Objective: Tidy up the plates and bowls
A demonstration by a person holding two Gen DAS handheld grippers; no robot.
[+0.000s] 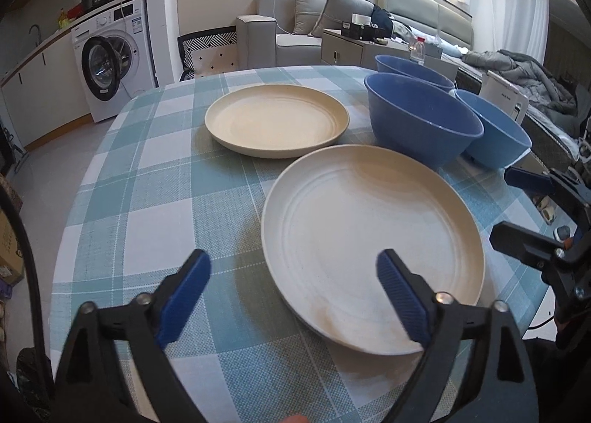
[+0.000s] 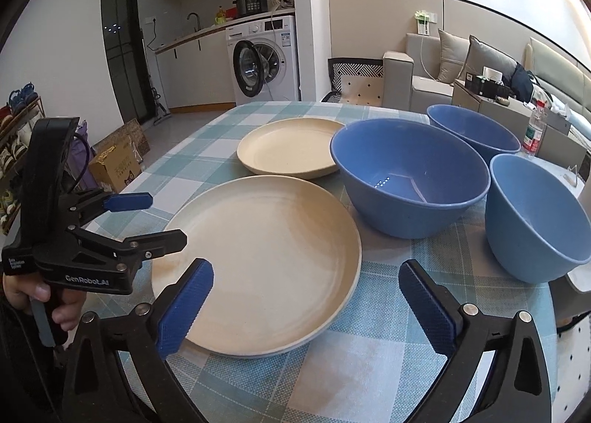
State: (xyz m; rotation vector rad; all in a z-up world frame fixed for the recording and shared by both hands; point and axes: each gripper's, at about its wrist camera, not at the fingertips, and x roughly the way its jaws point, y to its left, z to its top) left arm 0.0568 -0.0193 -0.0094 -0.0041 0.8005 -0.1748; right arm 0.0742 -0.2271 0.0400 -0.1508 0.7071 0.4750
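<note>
A large cream plate [image 1: 369, 249] [image 2: 266, 238] lies nearest on the checked tablecloth. A second cream plate [image 1: 277, 120] [image 2: 291, 146] lies beyond it. Three blue bowls stand to the right: a big middle one [image 1: 421, 120] [image 2: 406, 179], a far one [image 1: 413, 68] [image 2: 472, 131] and a right one [image 1: 495, 131] [image 2: 535, 216]. My left gripper [image 1: 293, 264] [image 2: 166, 218] is open over the near plate's left rim, holding nothing. My right gripper [image 2: 306, 271] [image 1: 511, 205] is open over that plate's right rim, also holding nothing.
The round table [image 1: 147, 164] ends close on the right, behind the bowls. A washing machine [image 1: 114, 53], a grey sofa [image 1: 284, 31] and a low cabinet with a water bottle [image 2: 533, 127] stand beyond. Cardboard boxes [image 2: 114, 164] sit on the floor. A hand [image 2: 37, 293] holds the left gripper.
</note>
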